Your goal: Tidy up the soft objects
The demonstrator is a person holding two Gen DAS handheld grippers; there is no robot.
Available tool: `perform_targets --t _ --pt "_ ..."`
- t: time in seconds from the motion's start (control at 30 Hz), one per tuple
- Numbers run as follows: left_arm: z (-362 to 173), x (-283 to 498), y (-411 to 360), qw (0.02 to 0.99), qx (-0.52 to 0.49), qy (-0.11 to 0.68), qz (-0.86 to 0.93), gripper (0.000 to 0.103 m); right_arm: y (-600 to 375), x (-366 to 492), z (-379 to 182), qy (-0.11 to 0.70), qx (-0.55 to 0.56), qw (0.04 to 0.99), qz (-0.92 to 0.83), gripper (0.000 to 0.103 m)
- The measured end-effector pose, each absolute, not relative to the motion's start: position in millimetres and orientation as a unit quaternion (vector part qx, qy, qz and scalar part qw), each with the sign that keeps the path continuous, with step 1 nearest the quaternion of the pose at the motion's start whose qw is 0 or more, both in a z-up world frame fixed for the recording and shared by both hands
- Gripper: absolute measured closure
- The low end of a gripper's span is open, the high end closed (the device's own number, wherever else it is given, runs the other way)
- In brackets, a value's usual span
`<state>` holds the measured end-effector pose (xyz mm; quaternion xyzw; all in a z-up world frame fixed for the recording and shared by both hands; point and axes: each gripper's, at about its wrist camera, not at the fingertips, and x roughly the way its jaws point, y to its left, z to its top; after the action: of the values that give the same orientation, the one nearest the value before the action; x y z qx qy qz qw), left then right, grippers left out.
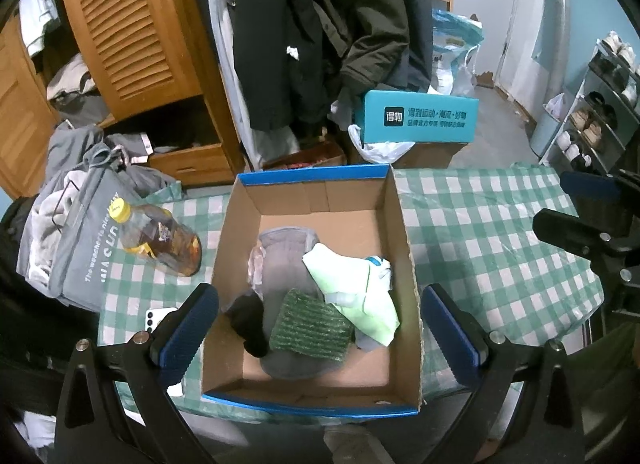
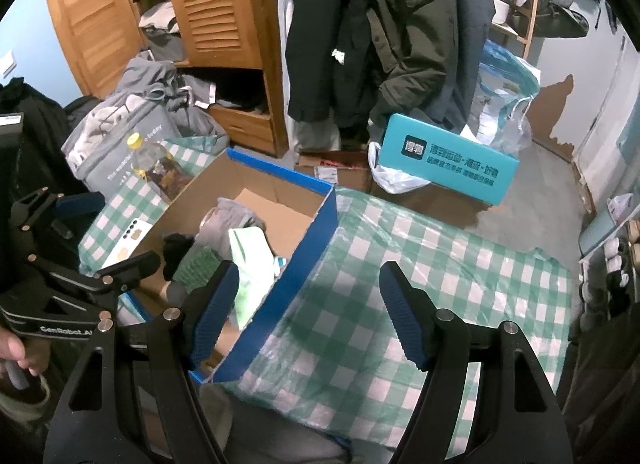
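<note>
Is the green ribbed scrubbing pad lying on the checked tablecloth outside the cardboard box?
No, the green ribbed scrubbing pad lies inside the open cardboard box, on top of a grey cloth.

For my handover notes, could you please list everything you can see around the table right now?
cardboard box: one, brown with blue rim, open on table
grey cloth: one, in box
green scouring pad: one, on the cloth
pale green cloth: one, in box, right
black sock: one, in box, left
bottle: one, yellow cap, left of box
phone: one, white, on table
checked tablecloth: green-white
teal box: one, beyond table
left gripper: fingers open, empty
right gripper: fingers open, empty
</note>
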<state>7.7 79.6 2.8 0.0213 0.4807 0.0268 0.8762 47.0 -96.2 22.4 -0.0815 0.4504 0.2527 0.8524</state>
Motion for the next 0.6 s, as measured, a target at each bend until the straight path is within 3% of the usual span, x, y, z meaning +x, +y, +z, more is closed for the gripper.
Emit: perform_targets --t 0.6 --pt "6.5 7.4 65.5 0.877 0.045 0.477 0.029 0.001 -103.9 48.2 17.0 0.454 -0.078 0.853 0.247 0.031"
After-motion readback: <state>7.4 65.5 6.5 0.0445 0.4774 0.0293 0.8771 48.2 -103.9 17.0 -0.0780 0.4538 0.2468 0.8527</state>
